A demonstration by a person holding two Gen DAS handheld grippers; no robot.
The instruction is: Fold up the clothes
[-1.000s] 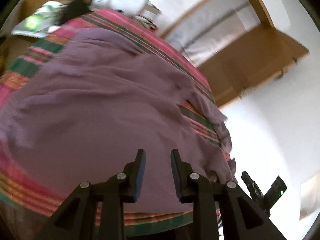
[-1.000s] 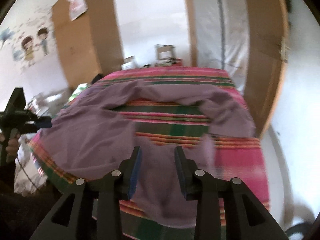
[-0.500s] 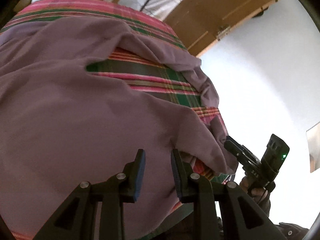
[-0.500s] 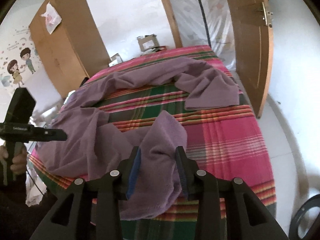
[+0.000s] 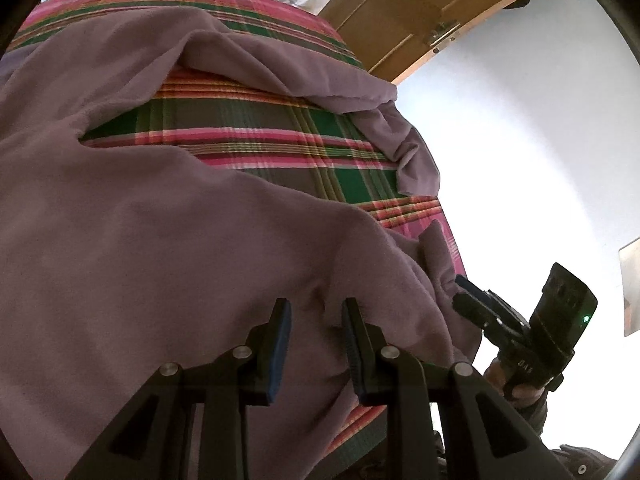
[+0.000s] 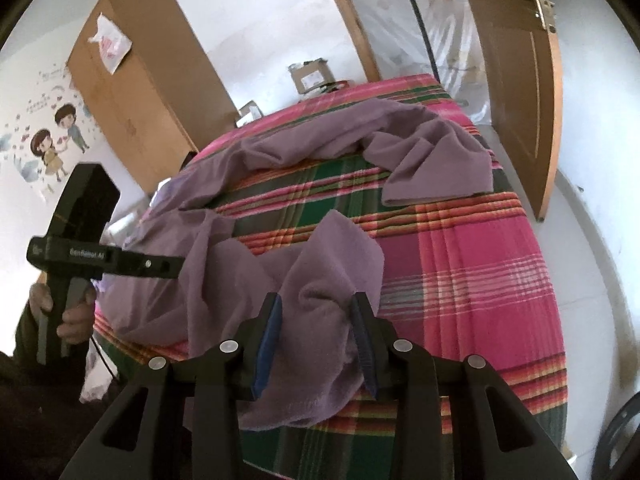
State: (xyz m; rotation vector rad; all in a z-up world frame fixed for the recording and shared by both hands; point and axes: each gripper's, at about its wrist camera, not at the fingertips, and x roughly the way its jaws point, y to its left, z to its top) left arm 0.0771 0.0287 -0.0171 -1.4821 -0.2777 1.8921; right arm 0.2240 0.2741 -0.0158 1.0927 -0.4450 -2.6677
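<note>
Purple fleece cloth (image 6: 320,280) lies spread and rumpled over the near half of a bed covered by a pink and green plaid blanket (image 6: 460,264). In the right wrist view the right gripper (image 6: 316,314) has its jaws parted, with a raised bunch of the cloth sitting between them at the bed's near edge; whether the blue pads (image 6: 269,336) press the fabric cannot be told. From that bunch one corner of the cloth stands up in a peak, and a flap hangs over the near edge of the bed. In the left wrist view the left gripper (image 5: 316,318) also has its jaws apart, hovering just over a puckered spot of the cloth (image 5: 168,248) near the same edge, with fabric showing in the gap. Farther out, the cloth runs in a long curved band toward the far side of the bed, leaving a bare patch of plaid in the middle, and ends in a folded flap near the right edge. A wooden door (image 6: 516,64) stands beyond the right edge, and a wooden wardrobe (image 6: 140,80) stands past the far left corner.
</note>
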